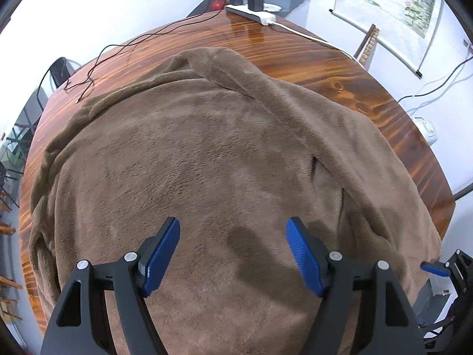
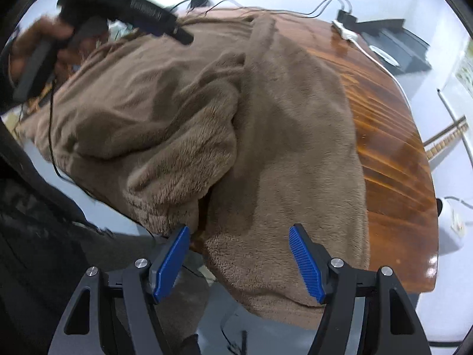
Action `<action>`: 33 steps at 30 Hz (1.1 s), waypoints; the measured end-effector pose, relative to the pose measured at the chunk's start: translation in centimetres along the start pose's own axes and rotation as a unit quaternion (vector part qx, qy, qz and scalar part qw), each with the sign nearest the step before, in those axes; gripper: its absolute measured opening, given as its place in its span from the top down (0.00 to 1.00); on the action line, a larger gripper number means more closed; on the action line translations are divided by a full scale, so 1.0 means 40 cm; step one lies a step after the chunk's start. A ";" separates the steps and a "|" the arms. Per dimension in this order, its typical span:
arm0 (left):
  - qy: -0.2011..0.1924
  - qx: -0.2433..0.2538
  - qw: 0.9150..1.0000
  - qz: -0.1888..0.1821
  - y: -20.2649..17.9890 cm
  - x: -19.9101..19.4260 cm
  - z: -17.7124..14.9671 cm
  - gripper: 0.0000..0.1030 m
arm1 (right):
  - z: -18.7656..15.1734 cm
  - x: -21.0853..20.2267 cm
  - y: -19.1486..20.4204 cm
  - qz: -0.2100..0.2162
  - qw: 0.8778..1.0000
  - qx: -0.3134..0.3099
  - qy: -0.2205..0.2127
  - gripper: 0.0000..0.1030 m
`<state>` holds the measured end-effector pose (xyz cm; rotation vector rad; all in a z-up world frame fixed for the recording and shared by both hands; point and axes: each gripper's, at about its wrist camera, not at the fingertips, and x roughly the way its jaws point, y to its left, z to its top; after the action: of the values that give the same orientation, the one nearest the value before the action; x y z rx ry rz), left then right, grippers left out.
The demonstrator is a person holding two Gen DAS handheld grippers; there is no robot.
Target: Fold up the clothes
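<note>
Brown fleece plush garment [image 1: 207, 153]: spread over most of a glossy striped reddish-brown wooden table [image 1: 310, 56], rumpled into thick folds at the near edge in the right wrist view [image 2: 183, 136], one corner hanging past the table's edge.

Left gripper [image 1: 233, 254]: black frame, blue ribbed pads, jaws wide apart, poised above the garment's flat middle, holding nothing.

Right gripper [image 2: 239, 259]: same build, jaws wide apart, at the garment's overhanging hem, gripping nothing.

White power strip [image 1: 251, 14]: at the table's far edge, two black plug adapters seated in it, white cord trailing along the table.

Thin black cable [image 1: 88, 80]: loose on the table beside the garment.

Hanging floral scroll painting [image 1: 390, 0]: on the white wall beyond.
</note>
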<state>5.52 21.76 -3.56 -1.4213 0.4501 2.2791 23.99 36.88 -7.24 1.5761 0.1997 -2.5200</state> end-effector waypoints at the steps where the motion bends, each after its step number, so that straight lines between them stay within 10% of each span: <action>1: 0.000 -0.003 1.000 0.000 0.005 0.001 0.000 0.24 | 0.000 0.010 0.001 -0.002 1.000 -0.003 0.006 0.31; 5: 0.001 -0.010 1.000 0.001 0.017 0.003 -0.001 0.24 | 0.004 0.028 -0.014 -0.004 1.000 0.008 0.017 0.35; 12: -0.002 -0.011 1.000 -0.012 0.017 -0.001 -0.003 0.24 | 0.009 0.017 -0.095 0.015 0.996 0.085 0.016 0.77; 18: -0.037 0.030 0.994 -0.094 -0.037 -0.050 -0.016 0.24 | 0.008 -0.039 -0.244 0.122 0.953 0.274 -0.044 0.79; 25: -0.053 0.121 0.968 -0.212 -0.162 -0.101 -0.070 0.24 | 0.061 -0.105 -0.352 0.245 0.879 0.387 -0.131 0.79; 33: -0.082 0.133 0.945 -0.289 -0.199 -0.103 -0.070 0.24 | 0.147 -0.079 -0.328 0.296 0.864 0.384 -0.139 0.79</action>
<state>13.30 26.56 -1.46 -1.0446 0.2342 1.7632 17.47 48.73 -1.48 1.1328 -1.2610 -2.3381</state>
